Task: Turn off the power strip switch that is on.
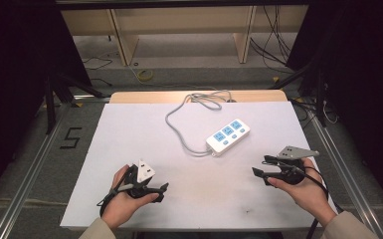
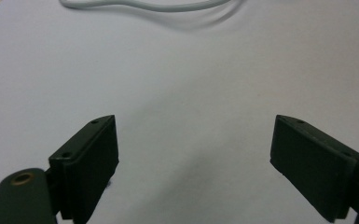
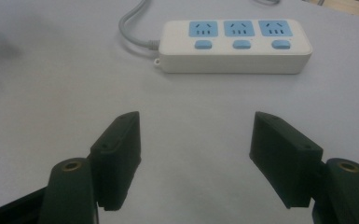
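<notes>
White power strip (image 1: 228, 136) mid-table, jaws apart

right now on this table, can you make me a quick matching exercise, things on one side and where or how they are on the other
Things:
1. power strip
2. grey cord
3. left gripper
4. right gripper

Places or states:
A. open, at the near left of the white table top
B. open, at the near right, pointing toward the sockets
C. lying flat, three blue sockets facing up
D. curving from the strip's end toward the far edge

Pairs: 1-C, 2-D, 3-A, 4-B
</notes>
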A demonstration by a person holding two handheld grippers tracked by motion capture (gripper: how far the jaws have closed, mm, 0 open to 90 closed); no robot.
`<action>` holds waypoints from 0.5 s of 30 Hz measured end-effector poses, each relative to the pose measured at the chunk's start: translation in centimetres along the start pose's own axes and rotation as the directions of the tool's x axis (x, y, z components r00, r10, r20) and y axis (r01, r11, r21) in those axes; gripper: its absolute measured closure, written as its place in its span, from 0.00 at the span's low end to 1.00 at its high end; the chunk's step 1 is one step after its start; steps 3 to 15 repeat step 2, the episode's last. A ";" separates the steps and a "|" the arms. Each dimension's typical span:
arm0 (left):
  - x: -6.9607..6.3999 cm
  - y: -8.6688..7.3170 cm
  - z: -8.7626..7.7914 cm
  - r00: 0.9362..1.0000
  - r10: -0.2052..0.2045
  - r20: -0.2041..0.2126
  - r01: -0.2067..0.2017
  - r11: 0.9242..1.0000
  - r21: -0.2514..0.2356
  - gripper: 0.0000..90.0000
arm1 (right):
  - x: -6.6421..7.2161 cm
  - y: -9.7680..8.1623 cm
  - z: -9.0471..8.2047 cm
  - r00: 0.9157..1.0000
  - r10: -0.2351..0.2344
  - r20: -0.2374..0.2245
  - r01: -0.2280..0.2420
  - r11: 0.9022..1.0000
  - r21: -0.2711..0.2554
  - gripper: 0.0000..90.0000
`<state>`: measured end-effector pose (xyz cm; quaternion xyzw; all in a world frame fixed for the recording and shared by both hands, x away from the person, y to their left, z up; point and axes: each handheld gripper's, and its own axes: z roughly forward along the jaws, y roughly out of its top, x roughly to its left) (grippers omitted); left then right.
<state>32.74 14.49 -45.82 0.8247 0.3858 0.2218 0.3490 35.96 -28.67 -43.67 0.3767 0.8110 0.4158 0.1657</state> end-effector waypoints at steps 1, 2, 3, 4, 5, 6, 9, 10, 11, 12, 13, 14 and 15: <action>-0.1 0.1 0.0 1.000 -0.004 0.008 0.004 1.000 -0.006 0.17 | 0.0 0.0 -0.1 1.000 0.002 0.002 -0.002 1.000 -0.001 0.37; -0.4 0.2 0.1 1.000 -0.002 0.027 0.002 1.000 -0.007 0.17 | -0.1 -0.1 -0.1 1.000 0.003 0.003 -0.003 1.000 -0.003 0.37; -0.4 0.2 0.1 1.000 -0.002 0.027 0.002 1.000 -0.007 0.17 | -0.1 -0.1 -0.1 1.000 0.003 0.003 -0.003 1.000 -0.003 0.37; -0.4 0.2 0.1 1.000 -0.002 0.027 0.002 1.000 -0.007 0.17 | -0.1 -0.1 -0.1 1.000 0.003 0.003 -0.003 1.000 -0.003 0.37; -0.4 0.2 0.1 1.000 -0.002 0.027 0.002 1.000 -0.007 0.17 | -0.1 -0.1 -0.1 1.000 0.003 0.003 -0.003 1.000 -0.003 0.37; -0.4 0.2 0.1 1.000 -0.002 0.027 0.002 1.000 -0.007 0.17 | -0.1 -0.1 -0.1 1.000 0.003 0.003 -0.003 1.000 -0.003 0.37; -0.4 0.2 0.1 1.000 -0.002 0.027 0.002 1.000 -0.007 0.17 | -0.1 -0.1 -0.1 1.000 0.003 0.003 -0.003 1.000 -0.003 0.37; -0.4 0.2 0.1 1.000 -0.002 0.027 0.002 1.000 -0.007 0.17 | -0.1 -0.1 -0.1 1.000 0.003 0.003 -0.003 1.000 -0.003 0.37; -0.4 0.2 0.1 1.000 -0.002 0.027 0.002 1.000 -0.007 0.17 | -0.1 -0.1 -0.1 1.000 0.003 0.003 -0.003 1.000 -0.003 0.37; -0.4 0.2 0.1 1.000 -0.002 0.027 0.002 1.000 -0.007 0.17 | -0.1 -0.1 -0.1 1.000 0.003 0.003 -0.003 1.000 -0.003 0.37; -0.4 0.2 0.1 1.000 -0.002 0.027 0.002 1.000 -0.007 0.17 | -0.1 -0.1 -0.1 1.000 0.003 0.003 -0.003 1.000 -0.003 0.37; -0.4 0.2 0.1 1.000 -0.002 0.027 0.002 1.000 -0.007 0.17 | -0.1 -0.1 -0.1 1.000 0.003 0.003 -0.003 1.000 -0.003 0.37; -0.4 0.2 0.1 1.000 -0.002 0.027 0.002 1.000 -0.007 0.17 | -0.1 -0.1 -0.1 1.000 0.003 0.003 -0.003 1.000 -0.003 0.37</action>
